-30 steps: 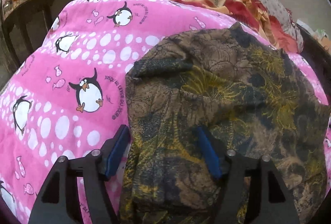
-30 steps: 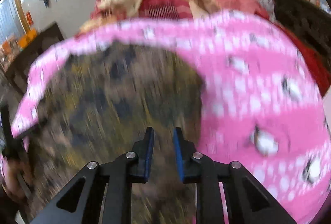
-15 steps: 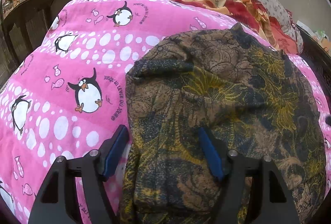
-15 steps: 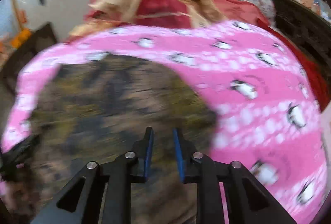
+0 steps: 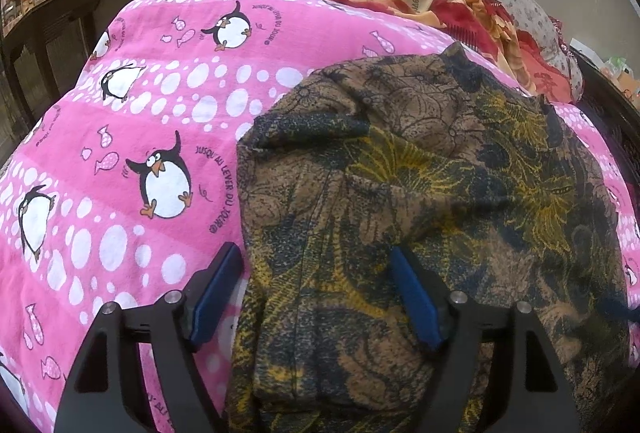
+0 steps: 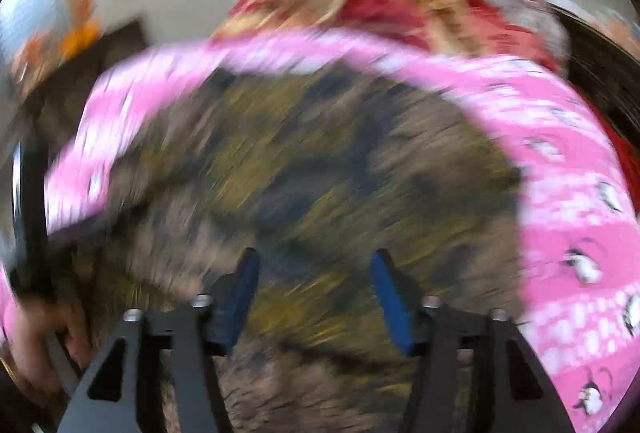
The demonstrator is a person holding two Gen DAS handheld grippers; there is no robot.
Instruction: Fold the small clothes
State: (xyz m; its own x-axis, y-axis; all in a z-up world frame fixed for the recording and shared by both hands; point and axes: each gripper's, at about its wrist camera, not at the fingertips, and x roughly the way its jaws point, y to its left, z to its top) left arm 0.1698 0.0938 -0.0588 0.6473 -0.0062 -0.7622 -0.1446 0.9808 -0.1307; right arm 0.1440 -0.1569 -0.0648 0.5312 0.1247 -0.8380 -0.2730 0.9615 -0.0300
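Note:
A brown, black and yellow patterned garment (image 5: 420, 193) lies spread on a pink penguin blanket (image 5: 140, 137). My left gripper (image 5: 316, 265) is open, its jaws astride the garment's near left edge, one blue pad on the blanket and one on the cloth. The right wrist view is blurred by motion. It shows the same garment (image 6: 304, 185) under my right gripper (image 6: 314, 269), which is open and empty above the cloth. The person's hand holding the left gripper (image 6: 36, 325) shows at the left edge.
A red and cream floral cloth (image 5: 420, 1) is heaped on a grey pillow at the back. Dark wooden furniture (image 5: 60, 33) stands to the left and a dark frame (image 5: 612, 105) runs along the right. The blanket (image 6: 572, 233) extends right of the garment.
My right gripper has opened from nearly shut and swung back left over the garment. My left gripper has stayed open and almost still.

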